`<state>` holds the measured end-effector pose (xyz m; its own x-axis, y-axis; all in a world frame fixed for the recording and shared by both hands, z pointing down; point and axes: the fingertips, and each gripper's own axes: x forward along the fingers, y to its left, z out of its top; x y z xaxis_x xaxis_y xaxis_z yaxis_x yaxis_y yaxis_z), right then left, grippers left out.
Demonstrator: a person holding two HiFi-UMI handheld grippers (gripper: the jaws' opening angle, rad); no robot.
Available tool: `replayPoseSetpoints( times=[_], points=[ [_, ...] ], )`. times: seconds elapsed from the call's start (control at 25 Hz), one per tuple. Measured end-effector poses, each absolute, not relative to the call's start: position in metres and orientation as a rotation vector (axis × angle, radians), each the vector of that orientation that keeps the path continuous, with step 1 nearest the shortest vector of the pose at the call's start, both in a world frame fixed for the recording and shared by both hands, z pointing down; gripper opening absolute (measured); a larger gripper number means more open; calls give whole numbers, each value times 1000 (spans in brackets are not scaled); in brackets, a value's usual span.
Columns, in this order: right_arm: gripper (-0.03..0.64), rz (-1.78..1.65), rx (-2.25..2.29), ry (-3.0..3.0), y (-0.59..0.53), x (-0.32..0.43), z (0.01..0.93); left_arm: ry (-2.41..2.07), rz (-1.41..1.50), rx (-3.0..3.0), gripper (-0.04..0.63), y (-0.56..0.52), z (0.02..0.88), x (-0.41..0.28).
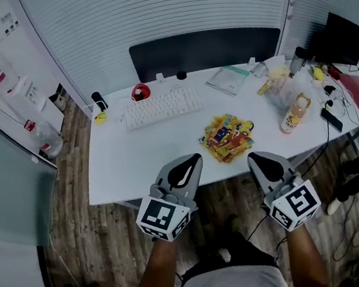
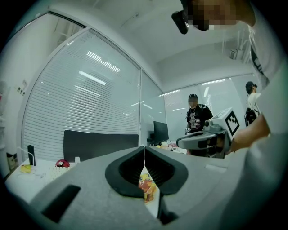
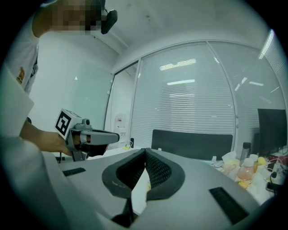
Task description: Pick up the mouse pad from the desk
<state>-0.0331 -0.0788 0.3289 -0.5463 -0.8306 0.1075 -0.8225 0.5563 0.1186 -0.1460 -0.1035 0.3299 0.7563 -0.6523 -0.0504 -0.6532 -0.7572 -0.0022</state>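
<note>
The mouse pad [image 1: 229, 138], a yellow and orange printed sheet, lies flat on the white desk [image 1: 124, 172] near its front edge, to the right of the middle. A white keyboard [image 1: 162, 106] sits further back and to the left of it, well apart, and a bottle of orange drink [image 1: 295, 114] stands off to its right.

In the head view the left gripper [image 1: 197, 157] points at the desk from the near side, its tip just beside the pad's near left corner. The right gripper [image 1: 251, 157] points in likewise, its tip just beside the pad's near right corner, so the pad lies between the two tips and slightly ahead of them. Whether either tip touches the pad cannot be told from above.

The left gripper view shows the left gripper [image 2: 144, 147] with its jaws pressed together and nothing caught between them; a sliver of the mouse pad [image 2: 147, 186] shows through the gap under the closed tips, lower down and beyond them. The right gripper [image 3: 145, 149] likewise has its jaws closed tip to tip with nothing in them, white desk surface showing through the gap below
</note>
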Motion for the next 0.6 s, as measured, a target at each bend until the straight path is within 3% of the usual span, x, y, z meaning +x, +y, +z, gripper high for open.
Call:
replayPoseSetpoints(
  times=[0.6],
  points=[
    [12, 7, 1449, -2561, -144, 21, 370, 1204, -154, -2982, 17, -165, 380, -116]
  ],
)
